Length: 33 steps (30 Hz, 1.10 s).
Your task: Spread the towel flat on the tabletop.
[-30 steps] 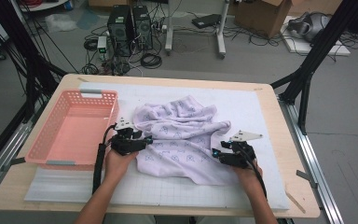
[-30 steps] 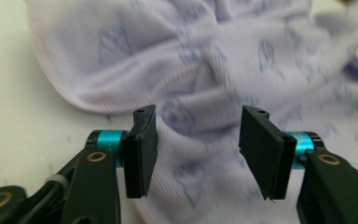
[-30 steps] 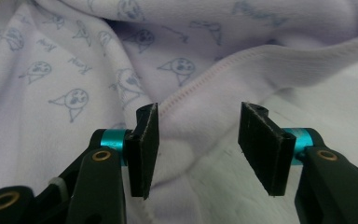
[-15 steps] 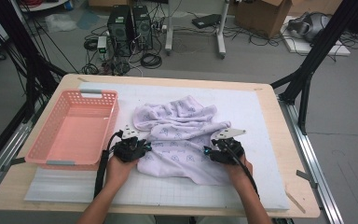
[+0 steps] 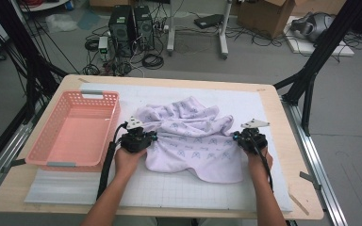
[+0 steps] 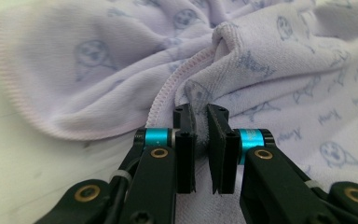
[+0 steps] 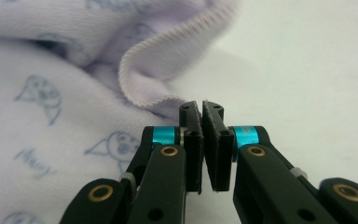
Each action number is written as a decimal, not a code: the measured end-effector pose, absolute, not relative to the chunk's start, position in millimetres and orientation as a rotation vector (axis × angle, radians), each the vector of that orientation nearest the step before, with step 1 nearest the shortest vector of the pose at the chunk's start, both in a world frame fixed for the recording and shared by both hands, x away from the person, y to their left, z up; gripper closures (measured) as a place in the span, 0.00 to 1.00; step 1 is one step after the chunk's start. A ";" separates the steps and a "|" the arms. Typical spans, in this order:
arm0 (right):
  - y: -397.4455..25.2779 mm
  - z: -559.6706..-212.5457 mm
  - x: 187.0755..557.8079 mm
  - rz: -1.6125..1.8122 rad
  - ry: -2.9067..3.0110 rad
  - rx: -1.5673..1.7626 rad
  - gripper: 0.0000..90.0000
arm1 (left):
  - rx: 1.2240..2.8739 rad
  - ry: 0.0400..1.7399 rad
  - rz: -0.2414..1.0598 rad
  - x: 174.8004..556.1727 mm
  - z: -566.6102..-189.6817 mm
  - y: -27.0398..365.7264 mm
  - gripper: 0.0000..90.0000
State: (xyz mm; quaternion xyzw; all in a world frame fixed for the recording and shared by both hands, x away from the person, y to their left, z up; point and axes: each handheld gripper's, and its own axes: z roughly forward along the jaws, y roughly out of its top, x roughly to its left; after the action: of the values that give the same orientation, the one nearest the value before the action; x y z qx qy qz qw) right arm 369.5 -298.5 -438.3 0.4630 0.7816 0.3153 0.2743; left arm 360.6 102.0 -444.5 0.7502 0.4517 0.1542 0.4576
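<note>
While half a second ago the two hands sat close together over the middle of the cloth, the left tool is now at the cloth's left edge and the right tool has moved out to its right edge, so the fabric between them lies wider and flatter.

There is one cloth, one basket, two tools and two hands.

The cloth is pale lilac terry with small blue-grey cat faces and script printed across it and a stitched hem. It lies crumpled on the white mat in the middle of the desk, just right of the pink slotted basket, its far part bunched in folds and its near part spread smooth.

In the left gripper view the left tool's jaws are drawn narrow with a fold of the cloth pinched between them. In the right gripper view the right tool's jaws are nearly together at the hem; cloth seems caught between them.
</note>
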 end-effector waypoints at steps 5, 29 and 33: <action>-305.9 -442.1 376.3 0.798 1.993 1.307 0.95 | 1.817 1.163 0.355 360.2 -441.6 104.3 0.68; -328.5 -437.8 263.6 1.066 2.172 1.248 0.65 | 1.924 0.963 0.195 275.0 -448.5 132.8 0.61; -321.8 -449.6 256.8 1.046 2.212 1.251 0.64 | 1.923 1.026 0.166 269.7 -452.1 128.5 0.93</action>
State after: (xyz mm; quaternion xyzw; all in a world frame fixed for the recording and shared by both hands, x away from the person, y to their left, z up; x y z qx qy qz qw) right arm 256.8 -321.8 -449.6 0.4466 0.7893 0.3734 0.1956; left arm 269.7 128.5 -452.1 0.7812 0.4168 0.0675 0.4598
